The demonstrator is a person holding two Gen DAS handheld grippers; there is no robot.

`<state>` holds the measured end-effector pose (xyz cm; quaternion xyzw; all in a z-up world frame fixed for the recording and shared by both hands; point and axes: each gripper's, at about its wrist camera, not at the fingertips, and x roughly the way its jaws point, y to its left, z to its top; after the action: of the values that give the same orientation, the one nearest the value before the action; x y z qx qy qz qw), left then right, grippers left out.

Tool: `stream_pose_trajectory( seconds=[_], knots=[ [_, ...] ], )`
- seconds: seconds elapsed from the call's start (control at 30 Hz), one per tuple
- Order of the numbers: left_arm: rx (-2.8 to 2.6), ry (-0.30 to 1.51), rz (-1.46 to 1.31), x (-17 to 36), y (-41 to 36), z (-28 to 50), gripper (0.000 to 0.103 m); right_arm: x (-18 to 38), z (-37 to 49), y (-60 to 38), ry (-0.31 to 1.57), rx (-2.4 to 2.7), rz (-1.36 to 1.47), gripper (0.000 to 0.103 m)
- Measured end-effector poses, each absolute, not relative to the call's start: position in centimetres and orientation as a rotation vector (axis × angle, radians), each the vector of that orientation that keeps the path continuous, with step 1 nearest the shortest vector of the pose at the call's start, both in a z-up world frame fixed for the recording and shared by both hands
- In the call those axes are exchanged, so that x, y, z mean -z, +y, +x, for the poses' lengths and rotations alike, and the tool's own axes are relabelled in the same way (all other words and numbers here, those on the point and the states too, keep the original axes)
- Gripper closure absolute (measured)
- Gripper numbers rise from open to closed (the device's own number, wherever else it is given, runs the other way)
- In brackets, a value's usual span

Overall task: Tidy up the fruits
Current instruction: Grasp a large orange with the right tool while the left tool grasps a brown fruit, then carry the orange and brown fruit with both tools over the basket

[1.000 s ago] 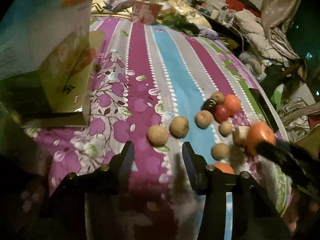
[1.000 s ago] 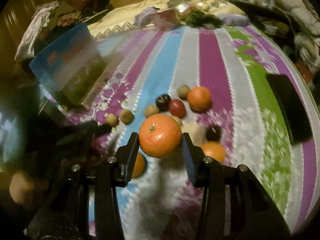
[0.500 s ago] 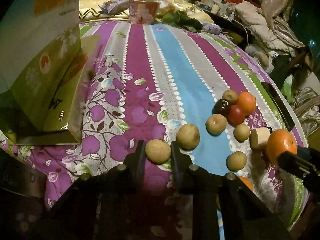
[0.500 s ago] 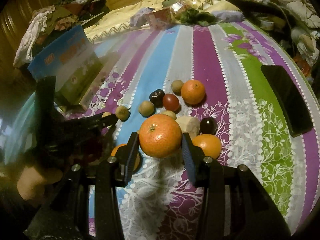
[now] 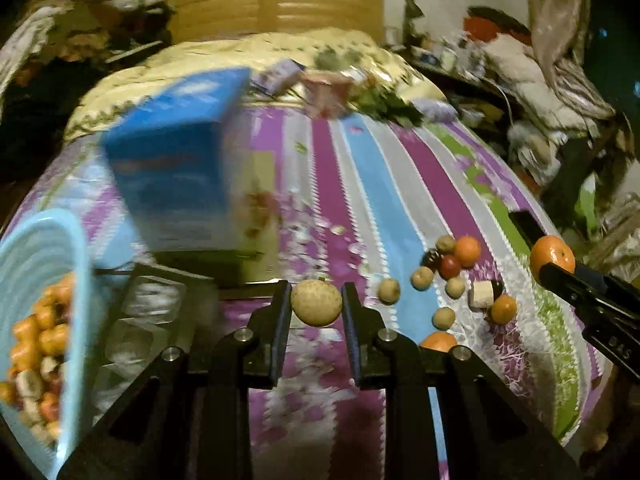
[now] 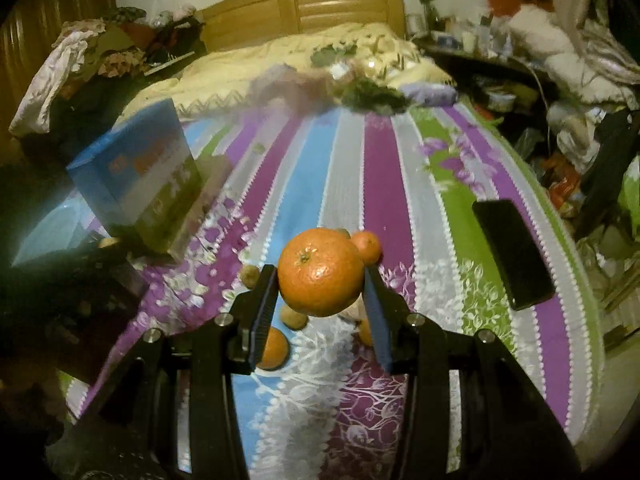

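At the left edge of the bed, the light-blue basket (image 5: 60, 248) stands already loaded with small oranges and pale fruit pieces. Just right of it lies a clear moulded tray (image 5: 140, 320), blurred, with a blue carton (image 5: 176, 168) behind it.

The left tool (image 5: 316, 304) is pinching a brownish round fruit (image 5: 316, 303), possibly a kiwi or longan-type; the species cannot be confirmed. The fruit sits between the finger pads, clear of the striped bedspread (image 5: 400, 184). Motion blur on the left side of this view suggests a swing toward the basket, in the inspector's judgement.

Loose fruit (image 5: 452, 276) remains near the right edge of the bed: small brown ones, a red one, a dark one and several oranges.

The right tool (image 6: 322, 280) is clamped on a large orange (image 6: 320, 272), held above that loose fruit. A black phone (image 6: 512, 252) lies further right.

Recommended practice: carry each fruit fully over the basket rim before spreading the fingers, lower it close to the contents so it does not bounce out, and bring the tools in one at a time to avoid collision. Grip on the brown fruit should stay light; it may bruise.
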<state>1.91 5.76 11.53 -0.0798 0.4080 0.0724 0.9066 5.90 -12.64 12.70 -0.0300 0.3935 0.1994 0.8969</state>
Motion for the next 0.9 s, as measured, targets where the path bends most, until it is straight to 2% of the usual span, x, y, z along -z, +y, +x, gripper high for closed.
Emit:
stream_pose_trajectory(
  seconds=[0.43,0.9],
  knots=[
    [-0.334,0.739,-0.242,-19.3,15.3,-6.0,0.078,-19.0,3.0,-4.2,0.708,-0.55,-0.098,0.059],
    [-0.526,0.677,-0.343,-22.7,26.5,-15.0,0.078,-22.0,-0.7,8.6,0.675,-0.774,-0.144,0.059]
  ],
)
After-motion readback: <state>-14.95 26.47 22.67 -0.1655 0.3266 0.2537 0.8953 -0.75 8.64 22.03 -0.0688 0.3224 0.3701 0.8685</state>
